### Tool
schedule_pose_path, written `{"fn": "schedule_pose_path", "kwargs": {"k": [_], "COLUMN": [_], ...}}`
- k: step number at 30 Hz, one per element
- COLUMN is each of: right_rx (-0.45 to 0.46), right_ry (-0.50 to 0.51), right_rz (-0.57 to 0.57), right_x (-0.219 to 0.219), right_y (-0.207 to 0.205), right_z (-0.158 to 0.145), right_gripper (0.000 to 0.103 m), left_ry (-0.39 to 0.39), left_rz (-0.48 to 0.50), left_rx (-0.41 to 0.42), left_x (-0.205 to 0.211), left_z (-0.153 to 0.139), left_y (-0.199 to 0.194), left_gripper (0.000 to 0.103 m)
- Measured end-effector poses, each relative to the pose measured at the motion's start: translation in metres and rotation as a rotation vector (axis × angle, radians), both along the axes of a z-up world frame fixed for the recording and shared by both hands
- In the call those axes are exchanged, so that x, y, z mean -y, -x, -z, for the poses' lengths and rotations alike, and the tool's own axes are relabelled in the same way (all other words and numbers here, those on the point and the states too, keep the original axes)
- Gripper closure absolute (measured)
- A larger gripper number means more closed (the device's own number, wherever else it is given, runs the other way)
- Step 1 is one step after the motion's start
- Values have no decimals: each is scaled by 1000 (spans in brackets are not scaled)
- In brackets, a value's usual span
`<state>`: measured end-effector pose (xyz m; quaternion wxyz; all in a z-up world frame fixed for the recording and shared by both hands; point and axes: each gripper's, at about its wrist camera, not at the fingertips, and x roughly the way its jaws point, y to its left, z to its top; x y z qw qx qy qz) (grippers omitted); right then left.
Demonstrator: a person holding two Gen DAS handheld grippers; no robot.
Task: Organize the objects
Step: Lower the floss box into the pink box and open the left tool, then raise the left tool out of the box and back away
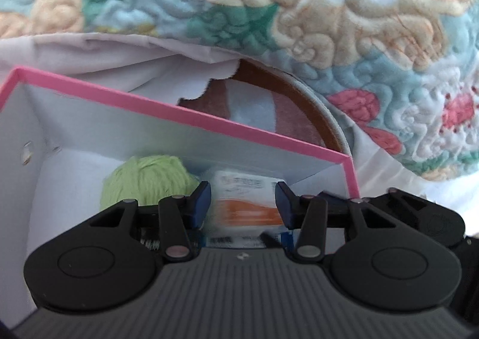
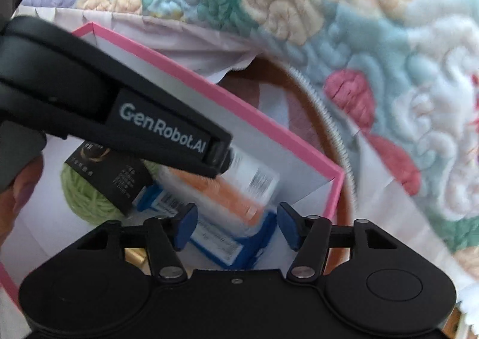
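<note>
My left tool (image 1: 243, 200) sits with its blue pads on either side of the white-and-orange packet (image 1: 247, 204); I cannot tell whether they pinch it. My right tool (image 2: 236, 226) hangs open, empty, above the blue packet (image 2: 227, 244). Both reach into the pink-rimmed box (image 1: 191, 113); a green yarn ball (image 1: 143, 179) lies at ten o'clock, a floral quilt (image 1: 344, 10) beyond.

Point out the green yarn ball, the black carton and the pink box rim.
Green yarn ball (image 1: 143, 180): left wrist view, upper face.
Black carton (image 2: 119, 180): right wrist view, printed side.
Pink box rim (image 1: 185, 110): left wrist view, far edge.
</note>
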<state>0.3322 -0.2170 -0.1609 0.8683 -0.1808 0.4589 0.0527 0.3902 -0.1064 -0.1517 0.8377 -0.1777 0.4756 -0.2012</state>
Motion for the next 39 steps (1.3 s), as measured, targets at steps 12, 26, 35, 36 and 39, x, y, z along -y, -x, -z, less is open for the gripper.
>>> {"fn": "schedule_pose_path", "kwargs": {"k": [12,26,35,36,39], "right_rx": [14,17,-6,-5,-6], "right_ry": [-338,-379,-375,-376,-378], "right_rz": [65,-15,-40,-48,-64], "right_x": [37,24,7,6,1], "right_y": [40,85,133,139,158], "right_z": [-39,-125,-164,-168,-180], "right_gripper": [38,38,37,37,37], "left_ry": [-137,-280,-343,-350,-366], "left_rz": [10,36,97,102,109], "left_rx": [-24,-14,16,23,49], "left_x": [-2,-34,-54,-56,-64], "left_z": [-56,-133,-184,-189,-202], "left_y": [35,107,162,168,187], "left_gripper": [50,43,38,37,36]}}
